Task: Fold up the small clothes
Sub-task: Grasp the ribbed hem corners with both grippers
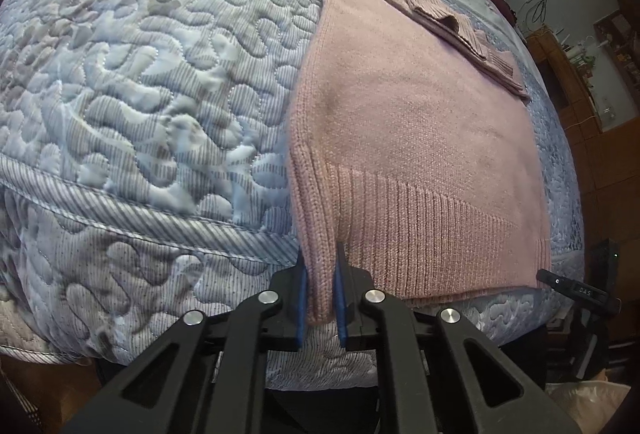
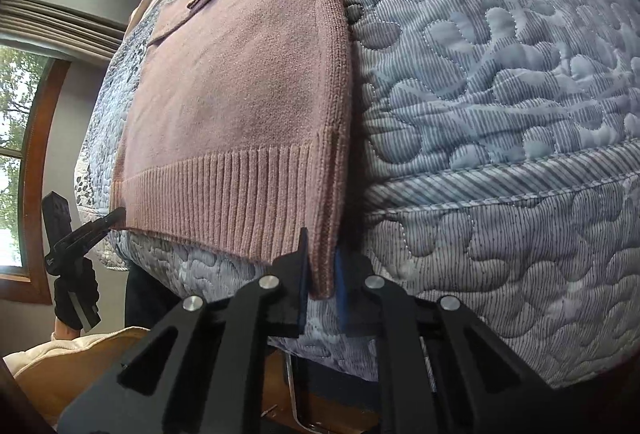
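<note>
Pink knit is what I am gripping on both sides: my left gripper (image 1: 322,294) is clamped on the near left corner of the sweater (image 1: 408,122), at its ribbed hem (image 1: 432,234), and my right gripper (image 2: 322,274) is pinching the near right corner of the same hem, with the blue pads (image 2: 342,290) pressing the fabric between them. The sweater is lying flat on the quilted bedspread (image 1: 140,94), with its hem just at the near edge of the bed. Its sleeves (image 1: 448,22) are already lying folded in across the upper body (one cuff is bunching a little), so I am judging the side folds done. What is remaining, I think, is bringing the hem up toward the collar to halve the body, and perhaps a last smoothing. As for containers, I am seeing no basket, drawer or box in either view, so where the folded piece goes I cannot tell.
</note>
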The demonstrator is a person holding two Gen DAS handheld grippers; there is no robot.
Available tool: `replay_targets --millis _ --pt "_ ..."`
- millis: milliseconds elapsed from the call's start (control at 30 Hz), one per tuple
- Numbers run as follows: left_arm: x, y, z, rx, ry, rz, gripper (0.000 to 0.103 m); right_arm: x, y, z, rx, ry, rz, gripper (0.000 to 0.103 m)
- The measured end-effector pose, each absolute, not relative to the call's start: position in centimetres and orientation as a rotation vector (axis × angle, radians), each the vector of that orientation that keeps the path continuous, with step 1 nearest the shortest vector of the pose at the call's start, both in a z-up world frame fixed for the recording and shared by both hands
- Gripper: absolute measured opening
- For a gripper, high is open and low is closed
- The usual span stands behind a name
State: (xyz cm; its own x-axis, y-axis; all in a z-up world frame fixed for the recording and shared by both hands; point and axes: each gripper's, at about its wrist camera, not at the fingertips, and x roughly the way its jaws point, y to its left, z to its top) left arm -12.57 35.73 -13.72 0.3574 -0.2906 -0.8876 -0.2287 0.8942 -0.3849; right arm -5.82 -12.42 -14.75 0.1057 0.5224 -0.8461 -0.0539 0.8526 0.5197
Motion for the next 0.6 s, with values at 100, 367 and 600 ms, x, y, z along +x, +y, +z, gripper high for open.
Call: replay_targets --millis 100,367,600 --pt "-12.3 35.9 -12.6 -0.519 1.195 -0.065 0.010 -5.4 -13.0 -13.9 0.467 1.395 0.472 0.009" --pt "-9.1 37.2 -9.4 -0.597 1.108 -0.106 0.010 -2.3 -14.5 -10.0 0.652 1.296 0.553 0.009" --pt "-4.6 38.4 -8.8 -0.602 1.083 -0.091 0.010 2.6 -14.4 -9.1 0.696 1.282 0.536 0.009"
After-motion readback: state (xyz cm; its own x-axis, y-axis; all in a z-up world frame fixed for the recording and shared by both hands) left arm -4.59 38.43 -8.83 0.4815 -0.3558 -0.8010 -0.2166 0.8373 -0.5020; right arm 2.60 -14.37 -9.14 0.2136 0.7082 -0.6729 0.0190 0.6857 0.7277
